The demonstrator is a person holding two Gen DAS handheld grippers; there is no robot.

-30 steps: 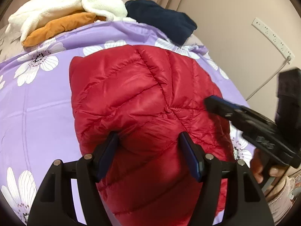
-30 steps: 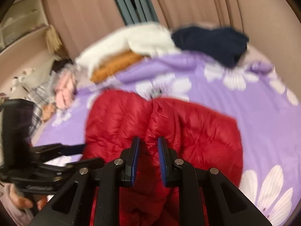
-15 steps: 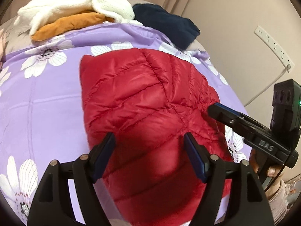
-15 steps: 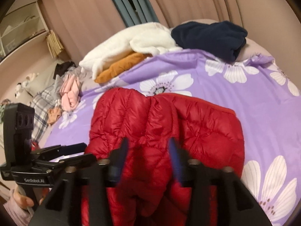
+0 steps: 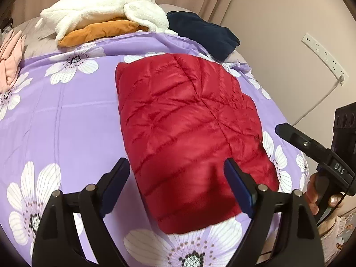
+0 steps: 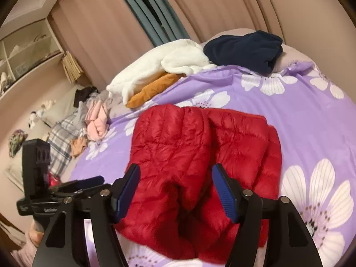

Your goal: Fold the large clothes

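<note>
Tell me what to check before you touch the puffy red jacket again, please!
1. Puffy red quilted jacket folded into a compact bundle: ok.
2. Left gripper open, jaws just widened, nothing clamped: ok.
3. Right gripper let go, jaws just opened, pads off the fabric: ok.
4. Jacket lies wholly on the purple flowered bedsheet: ok.
5. Fold neat and even: not ok, two lumpy halves in the right view.
6. Sleeves tucked inside: cannot tell.

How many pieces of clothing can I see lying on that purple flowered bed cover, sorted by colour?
Red: 1, the folded red quilted puffer jacket
White: 1, the fluffy white fleece garment
Orange: 1, the orange fabric piece beneath the white one
Navy: 1, the dark navy garment
Pink: 1, the pale pink bundle at the bed's edge
Total: 5
</note>
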